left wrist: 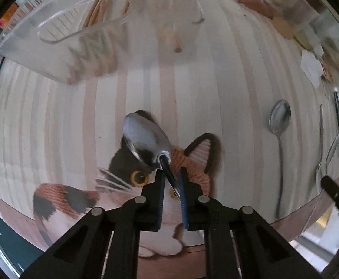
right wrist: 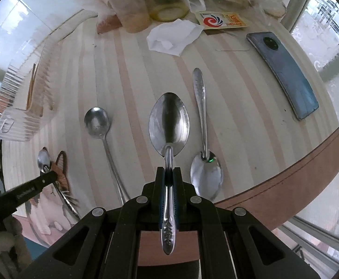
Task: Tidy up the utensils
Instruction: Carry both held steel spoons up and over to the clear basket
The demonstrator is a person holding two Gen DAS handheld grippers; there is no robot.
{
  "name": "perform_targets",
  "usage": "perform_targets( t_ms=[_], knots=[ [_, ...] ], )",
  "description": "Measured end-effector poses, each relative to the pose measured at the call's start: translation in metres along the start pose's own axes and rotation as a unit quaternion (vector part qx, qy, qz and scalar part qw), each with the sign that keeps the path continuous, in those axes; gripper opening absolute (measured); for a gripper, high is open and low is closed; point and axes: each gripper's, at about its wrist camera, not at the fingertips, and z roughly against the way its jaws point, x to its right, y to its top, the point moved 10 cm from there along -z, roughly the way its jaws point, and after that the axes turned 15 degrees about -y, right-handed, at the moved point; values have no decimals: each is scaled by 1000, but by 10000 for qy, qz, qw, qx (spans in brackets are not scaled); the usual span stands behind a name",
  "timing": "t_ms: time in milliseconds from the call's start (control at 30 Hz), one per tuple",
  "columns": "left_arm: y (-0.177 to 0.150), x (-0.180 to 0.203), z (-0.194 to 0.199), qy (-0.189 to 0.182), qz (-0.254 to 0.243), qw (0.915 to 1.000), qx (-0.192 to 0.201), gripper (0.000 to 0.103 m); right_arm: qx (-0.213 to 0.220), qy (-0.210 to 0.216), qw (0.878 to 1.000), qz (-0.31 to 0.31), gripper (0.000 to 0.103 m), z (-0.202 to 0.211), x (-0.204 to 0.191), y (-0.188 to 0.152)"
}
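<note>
Spoons are in both hands at this moment. The left hand-held gripper (left wrist: 171,181) is nearly closed on the neck of a steel spoon (left wrist: 146,139), whose bowl sticks out ahead of the fingertips over the cat picture (left wrist: 123,174) printed on the table (left wrist: 192,88); the handle crosses the jaws at a slant, so I judge this grip less straight than the other one. The right hand-held gripper (right wrist: 168,179) is closed tight on the handle of a larger spoon (right wrist: 168,125), with the long axis lying exactly along the fingers, bowl forward and handle end toward the camera. My landmark is the clear ribbed utensil box (left wrist: 60,30), which already holds chopsticks (left wrist: 95,14). From the left wrist view this box stands ahead and to the left of the held spoon, quite near; from the right wrist view it is far to the left, well apart from the right hand. So the left hand is nearer to the box, and probably it should deliver first. Two spoons are not yet collected: a round-bowl spoon (right wrist: 97,123) lying on the table between the box and the right hand-held gripper, and a third spoon (right wrist: 204,162) lying on the far side from the box, bowl toward the table edge.
</note>
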Motion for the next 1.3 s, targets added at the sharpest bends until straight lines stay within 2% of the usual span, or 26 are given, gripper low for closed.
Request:
perform_targets(
  t_ms=[33, 233, 433, 567, 667, 833, 1000, 1133, 1300],
  knots=[
    [-1, -1, 3, 49, -85, 9999, 36, 1, 10, 7, 10000, 2, 7, 0, 0, -1],
    [-14, -8, 25, 72, -283, 9995, 143, 1, 82, 89, 9999, -29, 7, 5, -2, -1],
    [-29, -29, 52, -247, 26, 9993, 281, 1, 208, 200, 9996, -8, 7, 17, -5, 3],
    [-28, -32, 83, -283, 4, 9979, 577, 0, 309, 259, 9992, 29, 7, 27, -8, 7],
    [-27, -26, 114, -240, -187, 9954, 908, 1, 392, 328, 9987, 80, 7, 38, -11, 12],
    [-6, -7, 167, -297, -386, 9874, 1504, 0, 645, 498, 9965, 203, 7, 68, -26, 27],
    [40, 10, 193, -475, -441, 9798, 1893, 0, 939, 833, 9911, 441, 7, 108, -60, 52],
    [82, 5, 209, -557, -390, 9772, 2010, 0, 1162, 1212, 9833, 696, 7, 143, -105, 85],
    [134, -23, 217, -515, -299, 9795, 1923, 0, 1321, 1350, 9771, 983, 7, 161, -163, 130]
  ],
)
